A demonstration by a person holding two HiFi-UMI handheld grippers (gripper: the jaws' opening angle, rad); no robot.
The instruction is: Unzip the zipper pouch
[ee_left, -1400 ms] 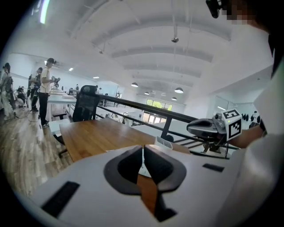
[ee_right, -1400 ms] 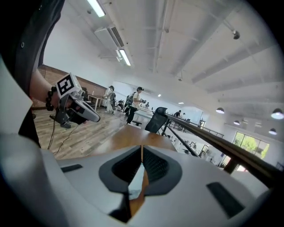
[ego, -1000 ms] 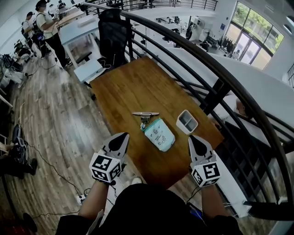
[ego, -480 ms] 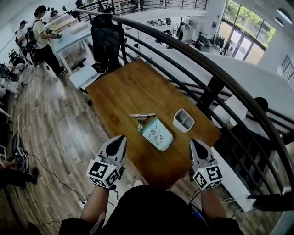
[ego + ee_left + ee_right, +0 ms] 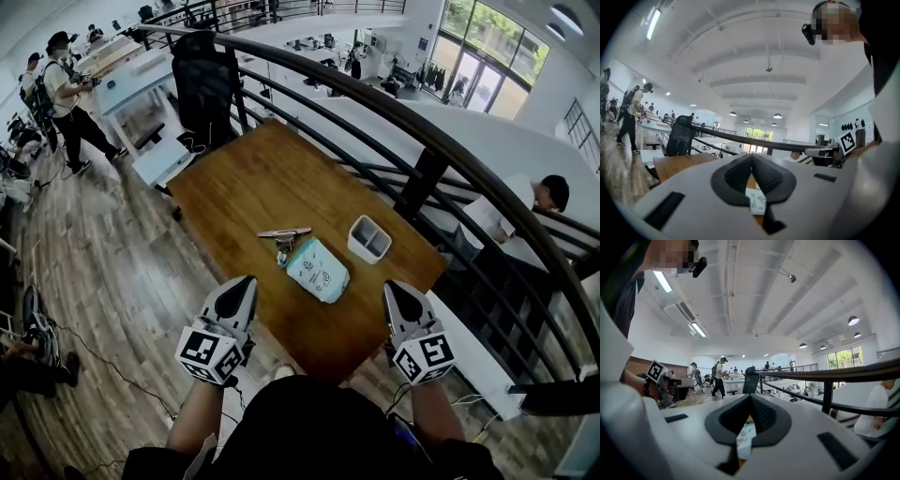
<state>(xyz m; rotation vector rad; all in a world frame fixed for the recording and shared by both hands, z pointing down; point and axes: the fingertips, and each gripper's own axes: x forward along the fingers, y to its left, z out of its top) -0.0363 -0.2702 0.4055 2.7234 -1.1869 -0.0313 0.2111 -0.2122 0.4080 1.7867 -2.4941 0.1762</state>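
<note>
Head view pretty much tells the story: the zipper pouch lies flat on the wooden surface, close to its near edge, out ahead of both tools and roughly midway between them. The left tool sits off the pouch's left side and the right tool off its right. Neither touches it, and there's a similar gap on each side, so I wouldn't call either one clearly nearer.

The bit that matters is that the pouch's long axis runs on a diagonal, with the far end angled toward the left and the near end toward the right. A small dangly bit hangs off that far-left end, maybe the zipper pull, but it's too small to say. If it is, the left tool has the shorter reach to it, and the right tool is better placed to pin the near-right end.

Both tools are pressed together with nothing between them. In the left gripper view the pouch just peeks through below the closed pads, and it's the same in the right gripper view.

A white tray sits just beyond the pouch on the right.
</note>
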